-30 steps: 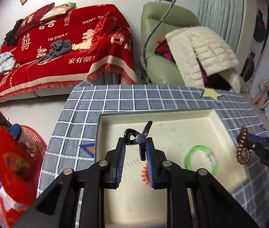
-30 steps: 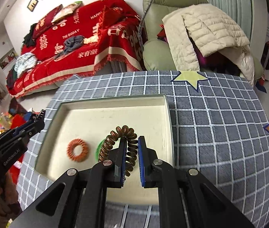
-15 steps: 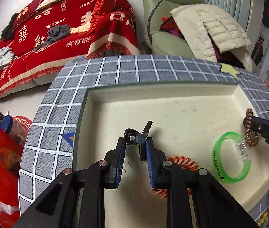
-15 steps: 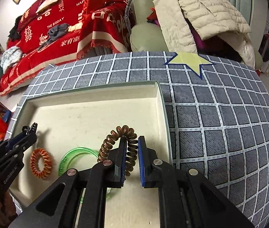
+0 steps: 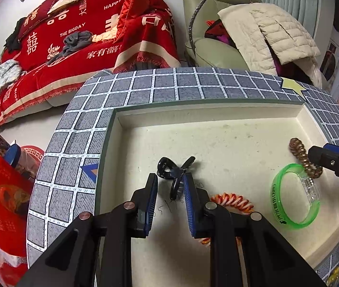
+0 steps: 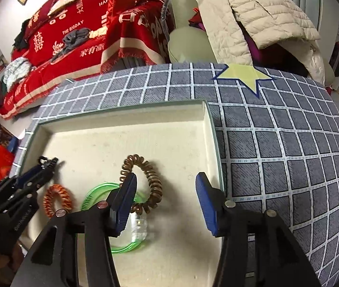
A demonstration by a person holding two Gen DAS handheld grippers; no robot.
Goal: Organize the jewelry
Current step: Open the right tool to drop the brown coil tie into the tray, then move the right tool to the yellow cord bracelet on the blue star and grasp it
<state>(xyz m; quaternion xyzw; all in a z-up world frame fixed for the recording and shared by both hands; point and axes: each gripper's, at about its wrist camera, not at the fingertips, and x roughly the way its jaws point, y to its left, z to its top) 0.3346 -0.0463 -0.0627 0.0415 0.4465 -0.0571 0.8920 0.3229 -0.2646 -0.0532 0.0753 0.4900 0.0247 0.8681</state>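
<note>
Both my tongs, left tongs [image 5: 169, 179] and right tongs [image 6: 167, 181], have just spread, releasing black clip [image 5: 175, 169] and brown coil [image 6: 145, 181] into the tray [image 5: 217, 119]; both placements complete.

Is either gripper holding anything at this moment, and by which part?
Nothing. The left gripper stands open around the black hair claw; the right gripper has released the brown coil tie.

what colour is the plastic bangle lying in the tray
Translucent bright green bangle, with a clear section and dark lettering on the band; clearest in the left wrist view.
</note>
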